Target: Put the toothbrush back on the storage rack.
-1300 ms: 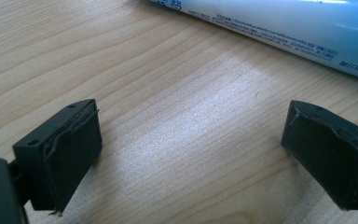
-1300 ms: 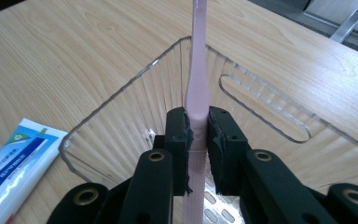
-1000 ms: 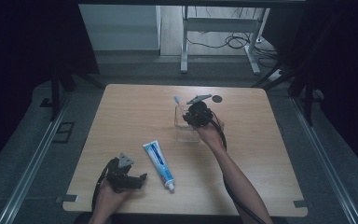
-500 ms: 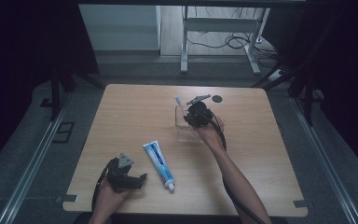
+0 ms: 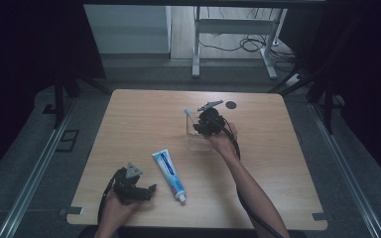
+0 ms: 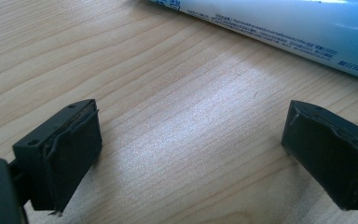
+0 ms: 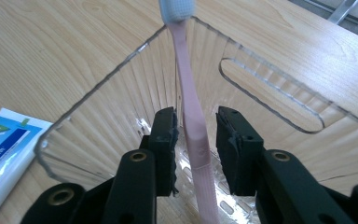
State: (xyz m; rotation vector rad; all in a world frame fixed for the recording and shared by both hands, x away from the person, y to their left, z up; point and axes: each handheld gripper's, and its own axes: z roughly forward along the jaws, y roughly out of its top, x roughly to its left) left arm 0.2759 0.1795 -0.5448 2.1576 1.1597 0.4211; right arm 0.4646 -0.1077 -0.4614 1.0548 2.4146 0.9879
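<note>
Straddling pink toothbrush (image 7: 189, 107), right gripper (image 7: 196, 135) jaws

My left gripper (image 6: 191, 158) sits low over the wooden table (image 6: 135, 70), its two black jaws standing wide apart with nothing between them but bare wood grain. One jaw comes up at about eight o'clock, its pad edge a little frayed; the other stands at about four o'clock. Past them, running from twelve o'clock down toward two o'clock, lies the toothpaste tube (image 6: 289, 28), pale blue and white with a line of fine print along its near edge. It rests flat on the table, well clear of both jaws.
</note>
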